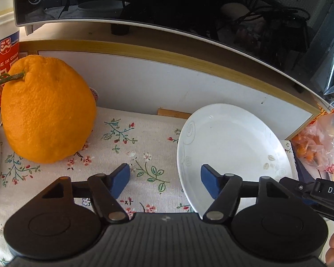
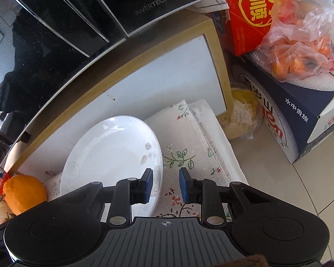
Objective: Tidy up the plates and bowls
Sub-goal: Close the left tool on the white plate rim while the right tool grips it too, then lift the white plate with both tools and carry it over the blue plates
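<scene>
A white plate (image 1: pixel 229 142) with faint grey swirl and leaf marks lies on a floral cloth (image 1: pixel 133 146). My left gripper (image 1: pixel 164 178) is open and empty; its right finger hangs over the plate's near left rim, its left finger over the cloth. In the right wrist view the same plate (image 2: pixel 109 155) lies at lower left. My right gripper (image 2: pixel 165 182) is open and empty, with the plate's right rim between its fingers: the left finger is over the plate, the right over the cloth (image 2: pixel 189 146). Part of the right gripper shows at the left wrist view's right edge.
A large orange (image 1: pixel 46 109) stands on the cloth at left, beside a red and white tub (image 1: pixel 2 51). A black Midea appliance (image 1: pixel 167 6) sits on a white wood-edged shelf behind. At right are a bag of small oranges (image 2: pixel 305 44), a red box (image 2: pixel 251 11) and a dark blue carton (image 2: pixel 296 115).
</scene>
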